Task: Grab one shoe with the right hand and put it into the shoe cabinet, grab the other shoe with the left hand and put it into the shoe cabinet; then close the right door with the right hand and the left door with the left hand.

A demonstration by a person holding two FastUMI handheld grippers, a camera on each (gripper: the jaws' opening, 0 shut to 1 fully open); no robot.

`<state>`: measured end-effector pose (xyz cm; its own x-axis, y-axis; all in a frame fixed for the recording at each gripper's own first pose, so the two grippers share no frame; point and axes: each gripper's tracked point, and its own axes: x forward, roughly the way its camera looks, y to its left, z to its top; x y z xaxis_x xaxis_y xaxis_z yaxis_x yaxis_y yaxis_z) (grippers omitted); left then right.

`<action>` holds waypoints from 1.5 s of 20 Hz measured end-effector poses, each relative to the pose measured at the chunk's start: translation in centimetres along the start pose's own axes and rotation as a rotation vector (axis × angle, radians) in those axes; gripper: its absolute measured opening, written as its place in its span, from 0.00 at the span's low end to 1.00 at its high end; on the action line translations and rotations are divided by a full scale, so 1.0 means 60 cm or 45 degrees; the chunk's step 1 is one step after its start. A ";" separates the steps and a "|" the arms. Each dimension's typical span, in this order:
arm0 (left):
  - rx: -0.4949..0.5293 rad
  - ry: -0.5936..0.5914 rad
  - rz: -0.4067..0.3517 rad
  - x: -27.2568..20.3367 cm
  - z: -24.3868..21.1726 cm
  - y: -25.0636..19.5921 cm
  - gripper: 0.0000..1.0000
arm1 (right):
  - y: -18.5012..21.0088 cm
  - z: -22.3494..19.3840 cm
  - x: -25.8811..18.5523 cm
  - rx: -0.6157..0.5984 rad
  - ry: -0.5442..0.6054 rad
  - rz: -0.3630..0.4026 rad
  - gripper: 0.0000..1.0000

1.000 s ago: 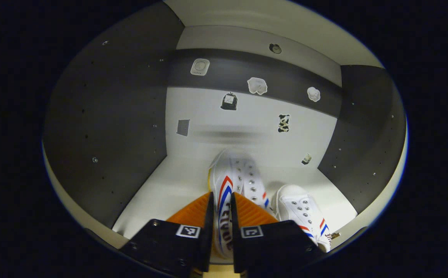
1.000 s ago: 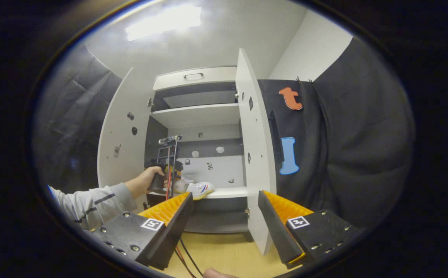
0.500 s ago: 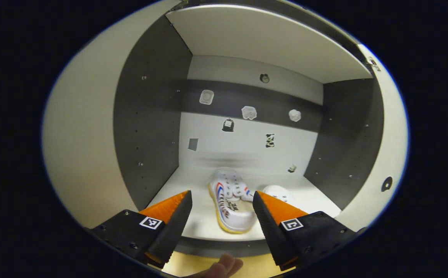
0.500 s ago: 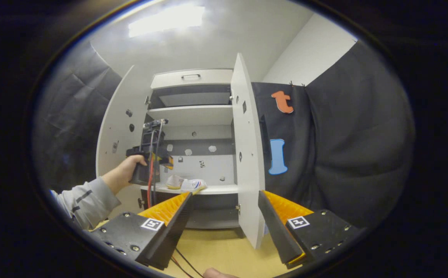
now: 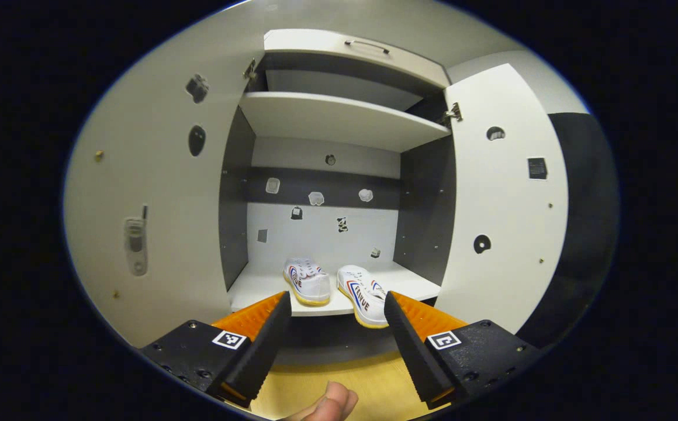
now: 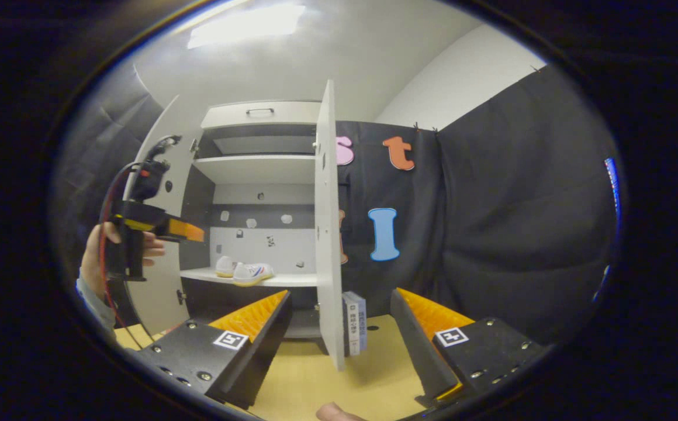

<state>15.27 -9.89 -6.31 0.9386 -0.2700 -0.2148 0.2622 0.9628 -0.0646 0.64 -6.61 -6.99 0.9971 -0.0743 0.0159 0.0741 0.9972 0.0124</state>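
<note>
Shoes (image 5: 335, 285) on cabinet shelf, beyond spread left gripper (image 5: 333, 333)

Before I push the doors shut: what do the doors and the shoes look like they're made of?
Doors: likely laminated board, smooth matte white, thin flat panels on small metal hinges. Shoes: probably white canvas uppers with metal eyelets and yellowish rubber soles; the fabric weave is too small to confirm.

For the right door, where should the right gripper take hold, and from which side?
The open right gripper would best work the right door at its free vertical edge, coming from the outer face beside the booth wall and pushing toward the cabinet. The door stands edge-on, swung fully out; no handle shows on it.
</note>
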 end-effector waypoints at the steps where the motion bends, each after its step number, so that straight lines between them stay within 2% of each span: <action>1: -0.005 -0.020 -0.033 -0.027 -0.002 -0.005 0.96 | -0.027 0.011 0.013 -0.006 -0.002 -0.033 1.00; 3: -0.017 -0.063 -0.060 -0.078 -0.002 0.000 0.94 | -0.061 0.034 0.033 -0.010 -0.013 -0.066 1.00; 4: -0.012 -0.086 -0.079 -0.099 -0.002 -0.002 0.97 | -0.079 0.044 0.044 -0.013 -0.014 -0.079 1.00; 9: 0.029 -0.144 -0.112 -0.196 -0.037 0.004 0.96 | -0.159 0.081 0.118 -0.056 0.010 -0.096 1.00; 10: 0.030 -0.146 -0.100 -0.211 -0.049 0.009 0.93 | -0.168 0.083 0.139 -0.064 0.021 -0.082 1.00; 11: 0.030 -0.138 -0.085 -0.224 -0.058 0.017 0.96 | -0.172 0.085 0.153 -0.073 0.028 -0.059 1.00; 15: 0.043 -0.149 -0.065 -0.268 -0.080 0.041 0.96 | -0.178 0.093 0.217 -0.107 0.019 0.076 1.00; 16: 0.032 -0.163 -0.045 -0.274 -0.079 0.054 0.99 | -0.184 0.095 0.233 -0.120 0.021 0.085 1.00; 17: 0.034 -0.163 -0.028 -0.281 -0.080 0.068 0.96 | -0.185 0.095 0.251 -0.109 0.024 0.104 0.98; 18: 0.040 -0.175 -0.019 -0.289 -0.078 0.077 1.00 | -0.180 0.095 0.268 -0.079 0.038 0.119 1.00; 21: 0.052 -0.224 0.012 -0.310 -0.068 0.107 0.93 | -0.161 0.086 0.310 -0.025 0.072 0.127 1.00; 22: 0.056 -0.228 0.011 -0.314 -0.071 0.110 0.96 | -0.149 0.080 0.323 -0.026 0.086 0.130 1.00; 23: 0.060 -0.220 0.010 -0.317 -0.076 0.115 0.96 | -0.136 0.075 0.331 -0.025 0.101 0.140 0.98; 30: 0.046 -0.150 0.040 -0.323 -0.113 0.166 0.96 | -0.063 0.039 0.371 -0.033 0.203 0.143 1.00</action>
<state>-1.82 4.89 -9.40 0.9658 -0.2391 -0.1000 0.2379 0.9710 -0.0240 22.53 -12.09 -4.32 0.9890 0.0377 -0.1430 -0.0390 0.9992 -0.0065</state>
